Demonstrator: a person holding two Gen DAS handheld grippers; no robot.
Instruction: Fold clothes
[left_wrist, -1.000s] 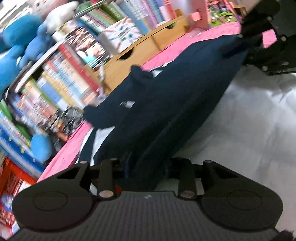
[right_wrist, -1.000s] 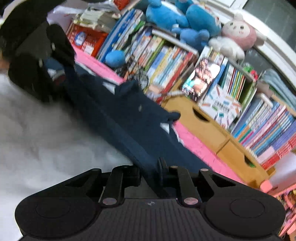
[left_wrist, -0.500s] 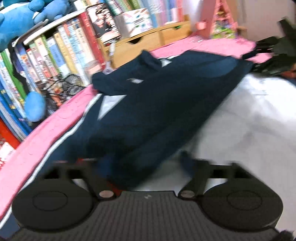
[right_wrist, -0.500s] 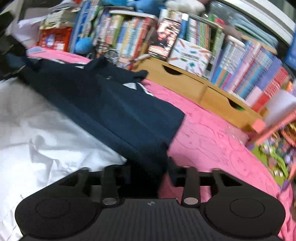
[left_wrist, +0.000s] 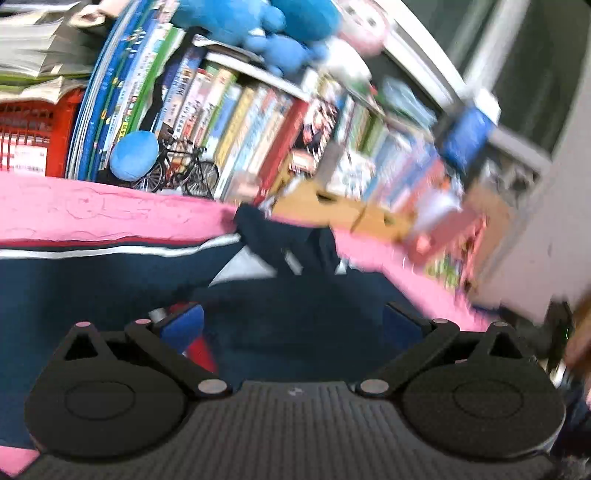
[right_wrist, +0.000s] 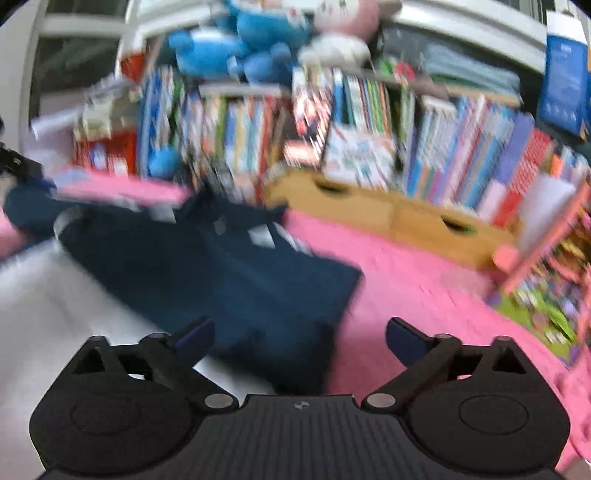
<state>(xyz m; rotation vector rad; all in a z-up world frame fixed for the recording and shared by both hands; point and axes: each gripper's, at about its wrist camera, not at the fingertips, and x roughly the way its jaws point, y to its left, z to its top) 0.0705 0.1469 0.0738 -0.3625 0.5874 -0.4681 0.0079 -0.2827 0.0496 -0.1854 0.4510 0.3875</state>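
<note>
Hovering over the navy garment (left_wrist: 295, 306), the left gripper (left_wrist: 291, 325) is standing spread wide, its jaws having just swung apart, and nothing is pinched between its blue-padded fingers (left_wrist: 184, 325). The cloth is lying beneath the gap, loose, not clamped. The dark top is spreading across the pink mat (left_wrist: 92, 218), with a white and red stripe (left_wrist: 110, 251) running along its far edge and the collar bunching up near the middle, just in front of the wooden drawer box (left_wrist: 343, 210).

Over to the right wrist view: the right gripper (right_wrist: 299, 336) is also gaping fully, jaws just finished opening, and the fingers (right_wrist: 406, 339) are gripping nothing. The same navy garment (right_wrist: 229, 273) is lying folded over on itself, its near corner sitting between the two open fingers but free of both. Its left part is resting on a white sheet (right_wrist: 44, 295); its right edge is lying on the pink mat (right_wrist: 417, 288).

Behind it all, a packed bookshelf (right_wrist: 369, 122) is lining the back, with blue plush toys (right_wrist: 236, 44) and a pink-and-white plush (right_wrist: 343, 26) sitting on top. A small model bicycle (left_wrist: 181, 173) and a blue ball (left_wrist: 135, 155) are standing at the shelf's foot in the left view. Both pictures are smearing with motion blur.
</note>
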